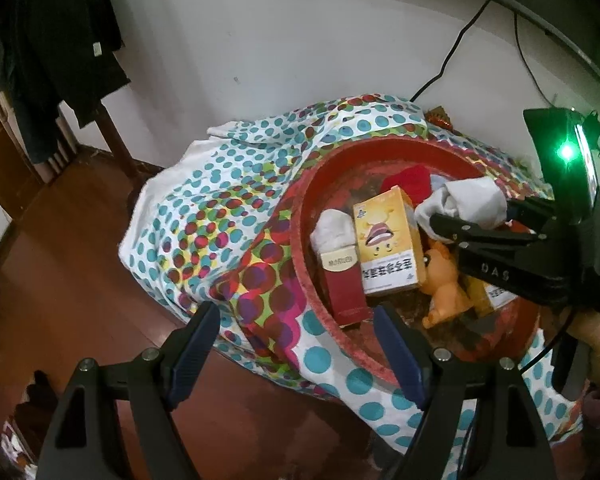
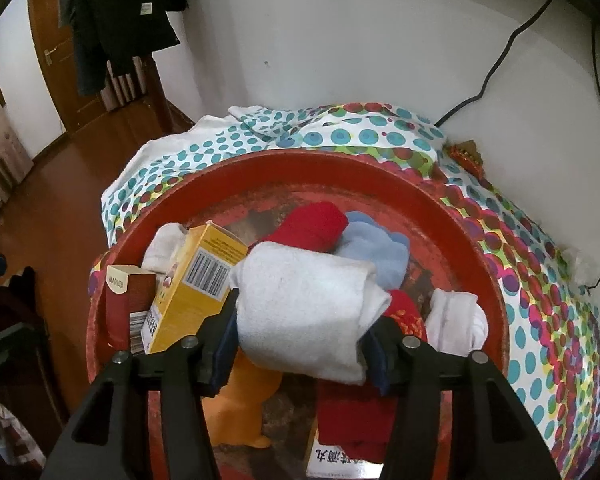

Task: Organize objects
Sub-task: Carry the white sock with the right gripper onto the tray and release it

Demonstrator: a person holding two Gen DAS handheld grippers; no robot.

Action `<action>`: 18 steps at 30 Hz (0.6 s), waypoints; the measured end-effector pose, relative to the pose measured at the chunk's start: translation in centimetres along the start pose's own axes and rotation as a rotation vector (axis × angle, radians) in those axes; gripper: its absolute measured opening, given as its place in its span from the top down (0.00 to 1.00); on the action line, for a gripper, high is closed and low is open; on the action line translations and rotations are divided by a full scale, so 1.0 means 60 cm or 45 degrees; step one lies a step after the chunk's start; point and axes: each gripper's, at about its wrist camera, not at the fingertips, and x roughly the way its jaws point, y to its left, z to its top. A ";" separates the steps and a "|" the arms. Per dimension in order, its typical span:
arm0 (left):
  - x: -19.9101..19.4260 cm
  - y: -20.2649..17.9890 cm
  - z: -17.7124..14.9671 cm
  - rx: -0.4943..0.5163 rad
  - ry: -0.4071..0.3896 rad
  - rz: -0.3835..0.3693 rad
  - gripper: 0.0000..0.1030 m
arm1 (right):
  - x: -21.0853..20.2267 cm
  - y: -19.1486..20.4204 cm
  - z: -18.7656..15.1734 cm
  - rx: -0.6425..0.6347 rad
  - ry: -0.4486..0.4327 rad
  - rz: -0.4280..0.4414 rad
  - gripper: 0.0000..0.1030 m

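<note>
**White sock roll between right jaws, over red basin**

The rolled white sock (image 2: 300, 312) sits between the right gripper (image 2: 300, 344) fingers, above the middle of the red basin (image 2: 460, 232). Both pads touch its sides at a moderate gap; how hard they press cannot be told. In the left wrist view the same roll (image 1: 466, 200) sticks out past the right gripper's (image 1: 436, 220) tips.

In the basin under and around it: a red sock (image 2: 312, 220) and a light blue sock (image 2: 376, 248) towards the far wall, a second white roll (image 2: 456, 320) at right, more red cloth (image 2: 352, 420) below the jaws. At left a yellow carton (image 2: 192, 284) stands tilted, with a dark red box (image 2: 124, 300) just beside it and another white sock (image 2: 162, 248) behind both. An orange toy figure (image 1: 444, 284) lies on the basin floor near the carton.

Left gripper (image 1: 296, 356): fingers wide, nothing between them, hanging over the basin's near rim.

The basin rests on a polka-dot sheet (image 1: 204, 208). White wall behind, a black cable (image 2: 496, 68) running down it. Dark clothes (image 2: 116, 20) hang at upper left, above a brown wooden floor (image 1: 60, 264).
</note>
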 end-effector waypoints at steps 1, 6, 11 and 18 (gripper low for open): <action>0.000 0.001 0.001 -0.012 0.003 -0.018 0.21 | 0.002 0.006 0.004 0.001 -0.001 -0.004 0.44; 0.001 -0.003 0.005 -0.008 0.005 0.010 0.21 | -0.025 0.014 0.005 0.004 -0.039 -0.032 0.19; -0.002 -0.016 0.009 0.015 0.002 0.020 0.21 | -0.080 0.008 -0.024 0.034 -0.001 -0.104 0.04; -0.005 -0.054 0.018 0.061 -0.007 0.000 0.21 | -0.118 -0.001 -0.075 0.150 0.104 -0.134 0.02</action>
